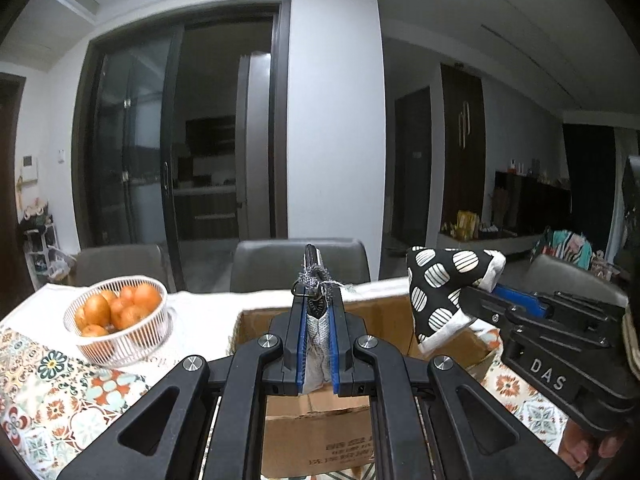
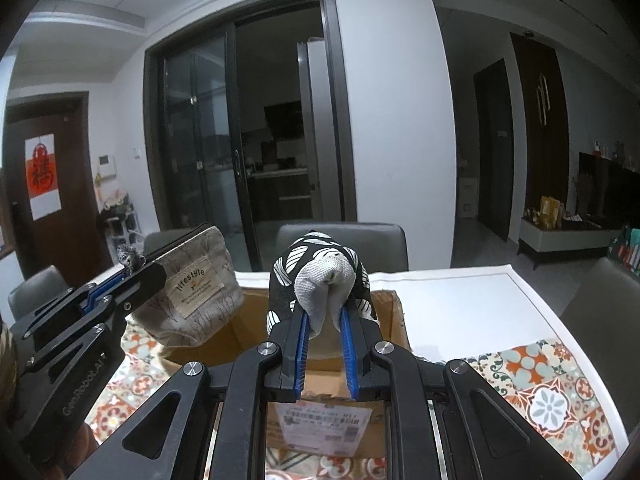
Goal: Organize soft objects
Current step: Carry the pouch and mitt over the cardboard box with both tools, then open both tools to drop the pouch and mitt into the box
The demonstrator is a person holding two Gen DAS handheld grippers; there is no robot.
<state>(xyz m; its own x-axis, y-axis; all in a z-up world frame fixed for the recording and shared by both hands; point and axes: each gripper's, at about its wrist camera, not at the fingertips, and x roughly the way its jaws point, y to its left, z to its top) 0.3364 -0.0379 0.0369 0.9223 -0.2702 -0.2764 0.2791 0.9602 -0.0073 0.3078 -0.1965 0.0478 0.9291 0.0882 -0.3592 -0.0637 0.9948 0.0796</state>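
Observation:
My left gripper (image 1: pixel 318 300) is shut on the edge of a beige fabric pouch (image 1: pixel 316 344) with a "lifestyle" label, held above an open cardboard box (image 1: pixel 376 320). The pouch also shows in the right wrist view (image 2: pixel 192 296), hanging from the left gripper (image 2: pixel 132 270). My right gripper (image 2: pixel 325 312) is shut on a black-and-white patterned cloth bag (image 2: pixel 320 268) with a grey lining, held above the same box (image 2: pixel 248 328). In the left wrist view that bag (image 1: pixel 444 292) hangs from the right gripper (image 1: pixel 476 300).
A white wire basket of oranges (image 1: pixel 120 316) stands on the left of the table. A patterned tablecloth (image 2: pixel 552 388) covers the table. Grey chairs (image 1: pixel 300 264) stand behind the table's far edge.

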